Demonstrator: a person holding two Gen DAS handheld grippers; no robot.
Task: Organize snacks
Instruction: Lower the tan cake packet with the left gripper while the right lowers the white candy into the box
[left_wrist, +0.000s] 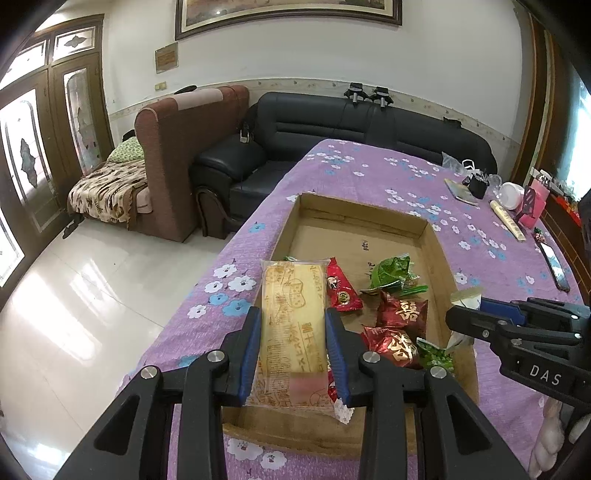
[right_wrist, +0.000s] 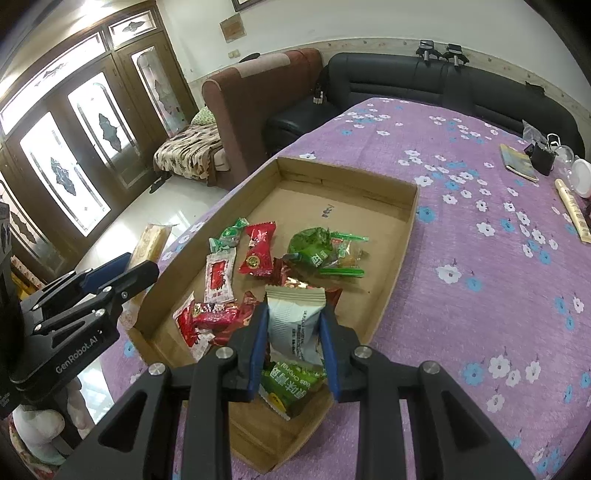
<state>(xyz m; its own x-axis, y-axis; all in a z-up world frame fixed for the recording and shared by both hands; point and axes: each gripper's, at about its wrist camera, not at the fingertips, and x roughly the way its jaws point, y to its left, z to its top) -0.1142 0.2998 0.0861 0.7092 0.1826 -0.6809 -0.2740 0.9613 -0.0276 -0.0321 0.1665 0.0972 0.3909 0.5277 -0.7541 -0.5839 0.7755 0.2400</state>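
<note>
A shallow cardboard box (left_wrist: 432, 236) (right_wrist: 406, 221) lies on the purple flowered tablecloth and holds several red and green snack packets (left_wrist: 400, 314) (right_wrist: 255, 254). My left gripper (left_wrist: 293, 321) is shut on a long yellow wafer packet (left_wrist: 291, 314), held over the box's near left side. My right gripper (right_wrist: 293, 314) is shut on a small white snack packet (right_wrist: 295, 325) above the box's near end. In the right wrist view the left gripper (right_wrist: 142, 267) and its yellow packet (right_wrist: 147, 245) show at the left. The right gripper (left_wrist: 461, 314) shows at the right of the left wrist view.
At the table's far right lie a booklet (left_wrist: 460, 190) (right_wrist: 519, 162), a black clip, a white jar (left_wrist: 511, 195), a long cream box (left_wrist: 508, 221) and a phone (left_wrist: 554, 264). A black sofa (left_wrist: 332, 125) and a brown armchair (left_wrist: 177, 147) stand beyond the table.
</note>
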